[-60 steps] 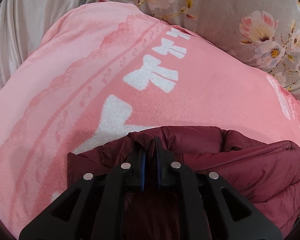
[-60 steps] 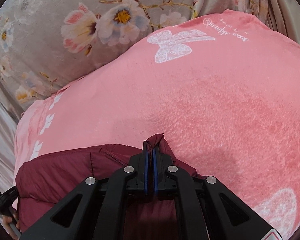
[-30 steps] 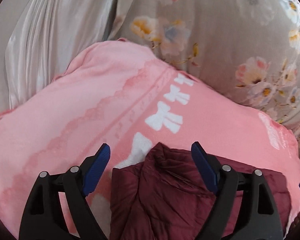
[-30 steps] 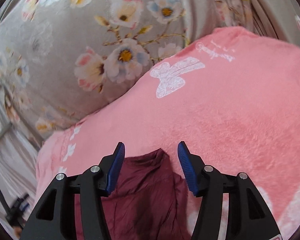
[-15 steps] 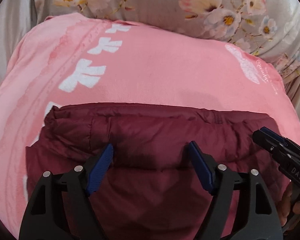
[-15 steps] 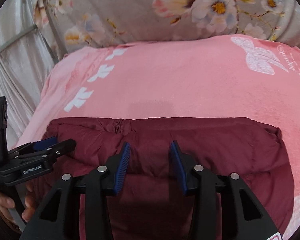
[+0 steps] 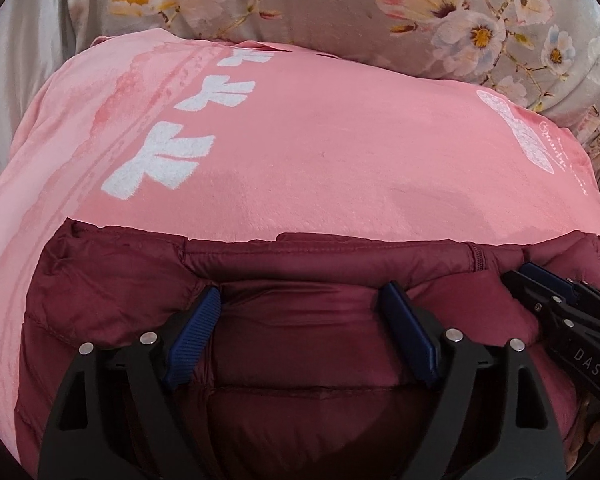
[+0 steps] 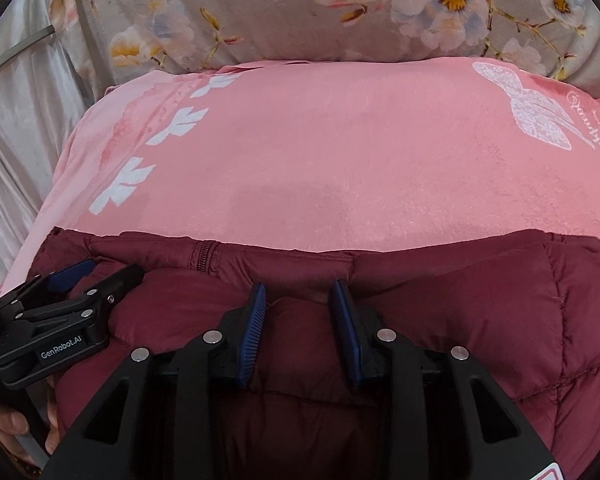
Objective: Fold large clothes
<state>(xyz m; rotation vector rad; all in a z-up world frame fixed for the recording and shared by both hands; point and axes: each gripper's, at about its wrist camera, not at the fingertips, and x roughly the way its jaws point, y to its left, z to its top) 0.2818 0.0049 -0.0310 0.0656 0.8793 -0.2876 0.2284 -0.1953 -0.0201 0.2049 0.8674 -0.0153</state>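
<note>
A maroon puffer jacket [image 7: 308,336] lies folded on a pink blanket [image 7: 320,152]; it also shows in the right wrist view [image 8: 480,304]. My left gripper [image 7: 302,304] is open, its blue pads resting down on the jacket's padded top, holding nothing. My right gripper [image 8: 298,292] is open more narrowly, pressing on the jacket near its folded far edge. The right gripper also shows at the right of the left wrist view [image 7: 548,292], and the left gripper at the left of the right wrist view [image 8: 84,276]. A zipper [image 8: 204,256] runs into the far fold.
The pink blanket [image 8: 340,152] has white bow prints and covers a raised surface. A grey floral fabric [image 7: 380,4] hangs behind it. Pale curtain folds [image 8: 16,120] are at the left. A hand [image 8: 8,424] holds the left gripper's handle.
Both grippers let go of the jacket's edge, opened, pulled back, then came down onto the folded jacket. Since half a second ago both have moved closer and press into it.
</note>
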